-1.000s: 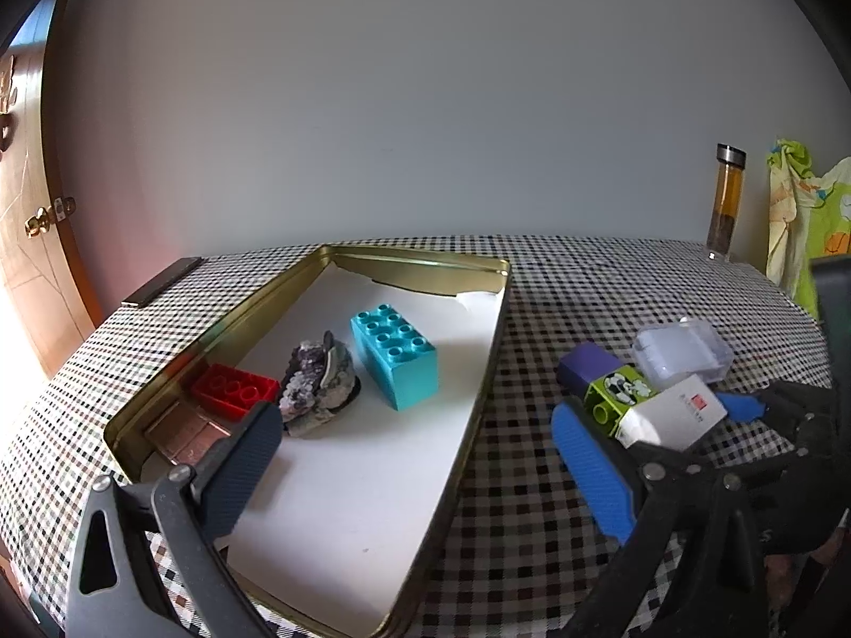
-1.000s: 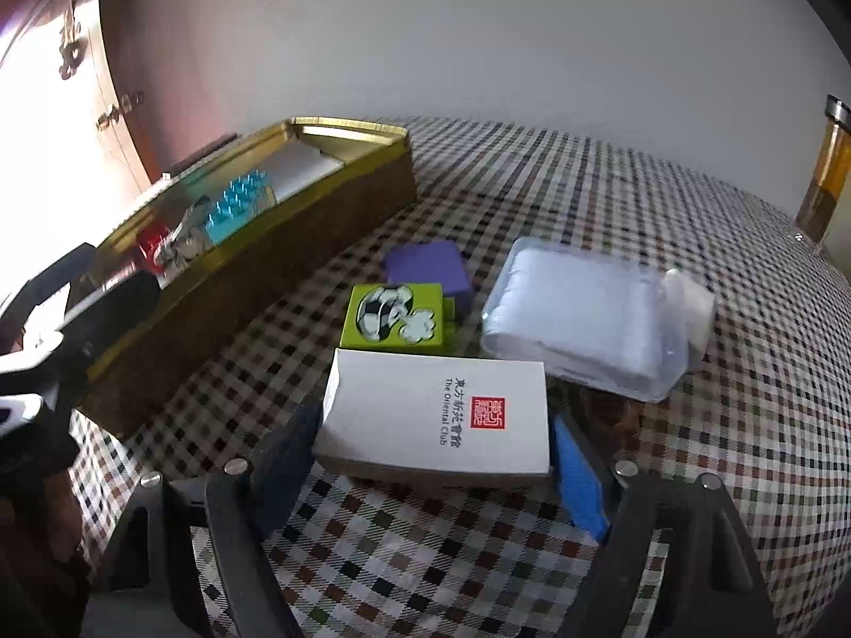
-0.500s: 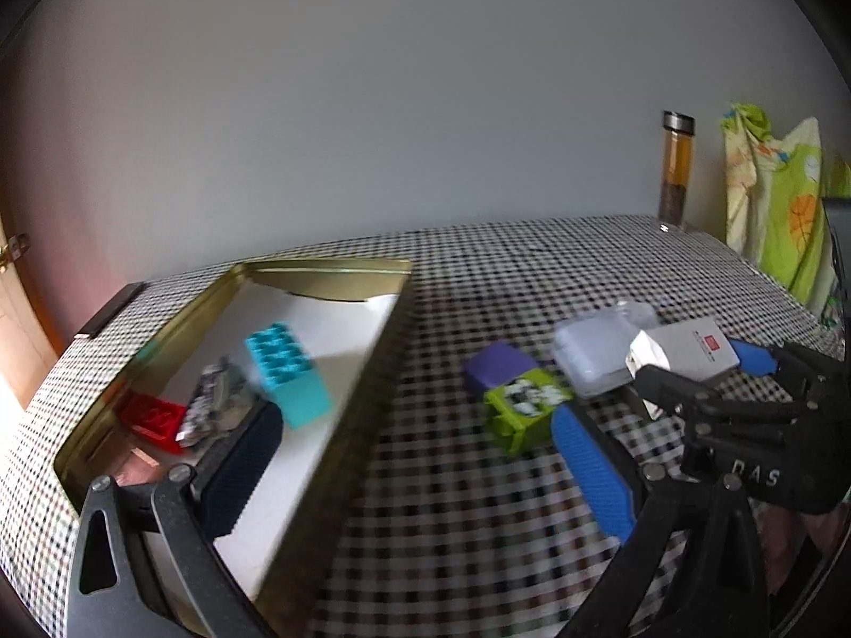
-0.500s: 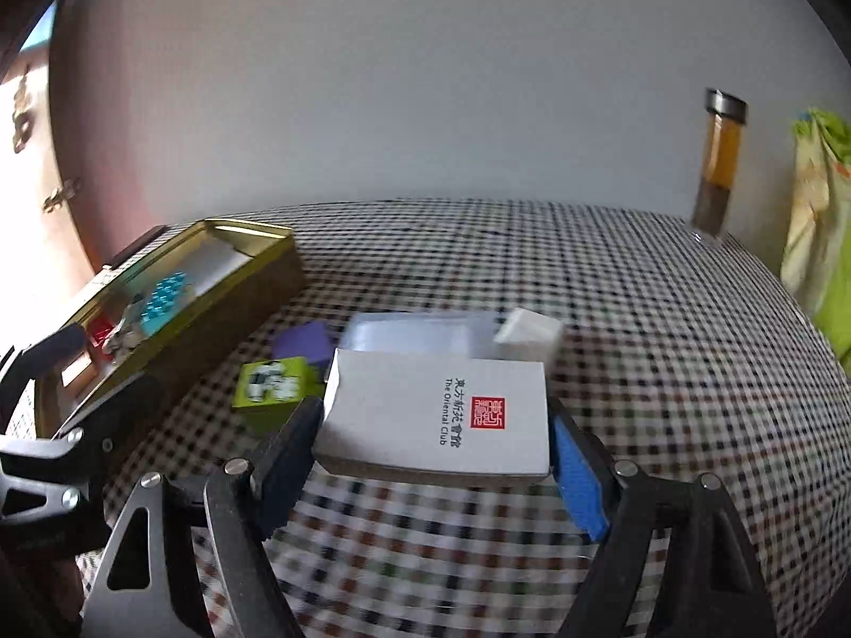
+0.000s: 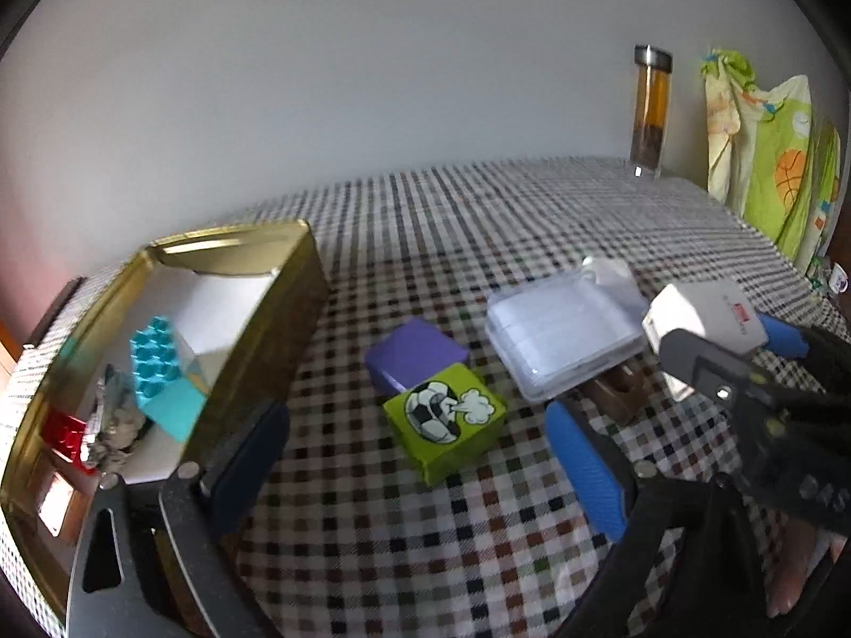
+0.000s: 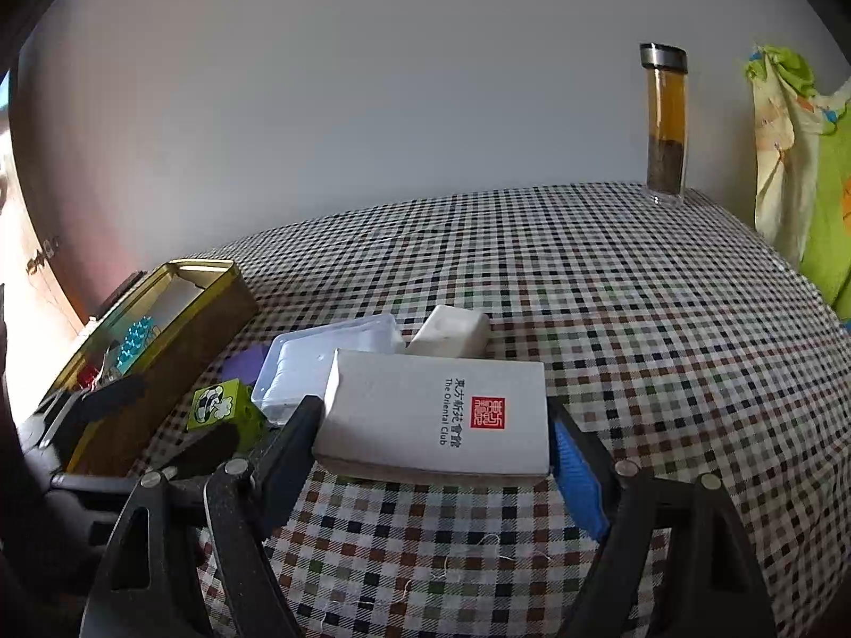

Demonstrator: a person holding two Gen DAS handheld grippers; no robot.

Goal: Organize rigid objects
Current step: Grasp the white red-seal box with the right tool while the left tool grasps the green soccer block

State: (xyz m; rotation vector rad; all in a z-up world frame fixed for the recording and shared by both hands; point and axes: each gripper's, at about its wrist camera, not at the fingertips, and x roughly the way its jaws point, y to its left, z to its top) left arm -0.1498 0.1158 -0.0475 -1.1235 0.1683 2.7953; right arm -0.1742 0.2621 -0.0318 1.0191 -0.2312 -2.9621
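White box (image 6: pixel 433 414) sits squeezed in your right gripper's (image 6: pixel 433 444) jaws, lifted above the checked desk (image 6: pixel 611 319). Your left gripper's (image 5: pixel 420 457) jaws, wide apart and just closing a little, hold nothing; the green block (image 5: pixel 444 420) lies between them, beside the gold tin (image 5: pixel 255 351).

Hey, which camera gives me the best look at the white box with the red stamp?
The right wrist view. The white box fills the middle, its top face, red stamp and lettering showing, gripped between the right gripper's fingers. The left wrist view shows it only small at the right edge, partly hidden by a black finger.
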